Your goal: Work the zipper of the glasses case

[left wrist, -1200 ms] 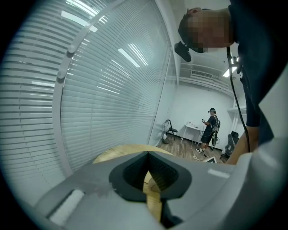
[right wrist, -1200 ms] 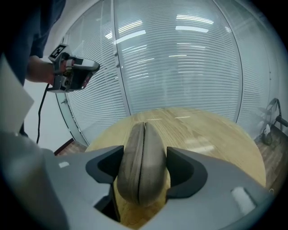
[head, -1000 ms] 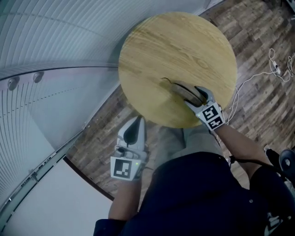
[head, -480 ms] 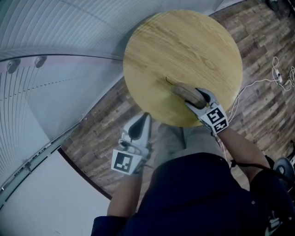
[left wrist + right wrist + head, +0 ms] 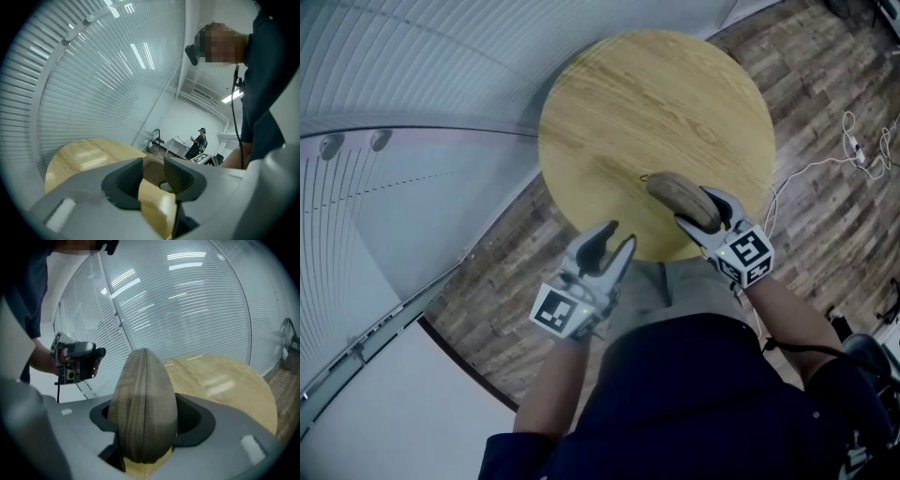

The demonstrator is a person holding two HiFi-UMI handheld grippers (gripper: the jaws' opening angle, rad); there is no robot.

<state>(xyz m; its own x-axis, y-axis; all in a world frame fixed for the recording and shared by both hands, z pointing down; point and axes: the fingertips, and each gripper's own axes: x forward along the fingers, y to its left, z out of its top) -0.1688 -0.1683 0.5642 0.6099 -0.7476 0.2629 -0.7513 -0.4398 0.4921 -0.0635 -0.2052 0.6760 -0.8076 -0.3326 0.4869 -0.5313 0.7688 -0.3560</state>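
Observation:
An olive-brown zipped glasses case is held just above the near edge of the round wooden table. My right gripper is shut on its near end. In the right gripper view the case stands between the jaws with its zipper seam facing the camera, and my right gripper clamps it from both sides. A small zipper pull sticks out at the far end. My left gripper hovers at the table's near edge, left of the case. Its jaws have just been opening and nothing is between them.
A curved glass wall with blinds runs along the table's left side. White cables lie on the wood floor to the right. A person stands far off beside a white table.
My left gripper has come up and forward to the table's near edge, and its jaws have parted. My right gripper has lifted the case off the tabletop.

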